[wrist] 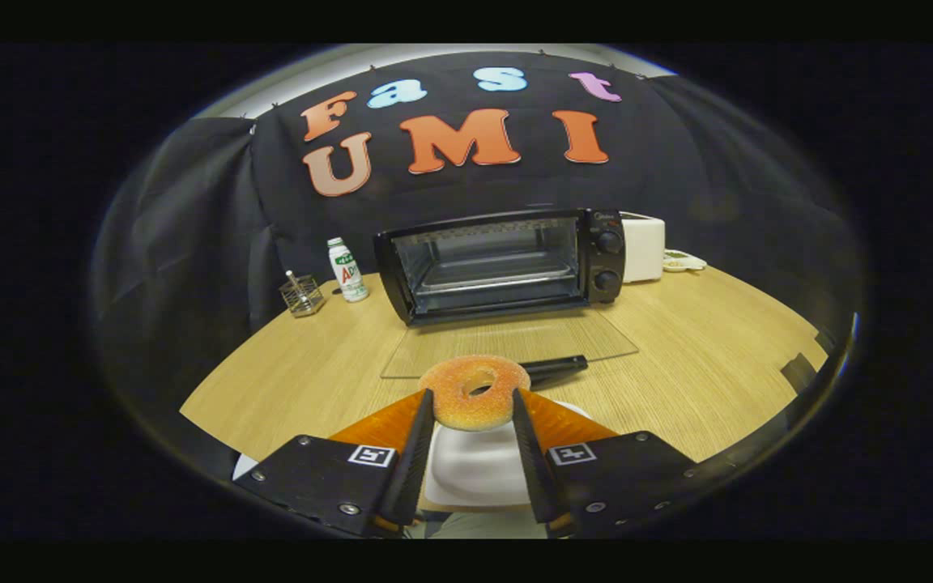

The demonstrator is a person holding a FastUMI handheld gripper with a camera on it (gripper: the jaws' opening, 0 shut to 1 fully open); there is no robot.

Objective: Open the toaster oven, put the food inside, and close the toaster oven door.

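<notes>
Carrying the doughnut [475,394] clamped between both fingers [416,453] at frame bottom; next, reaching into the open toaster oven [503,263] at centre.

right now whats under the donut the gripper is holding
The donut is pinched between the gripper fingers, held over a white plate on the wooden table. The plate's far rim is covered by the donut.

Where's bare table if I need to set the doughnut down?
Tongs shut on doughnut. Bare table right of the open glass door; more left of it, before bottle and wire holder. White plate below.
</notes>
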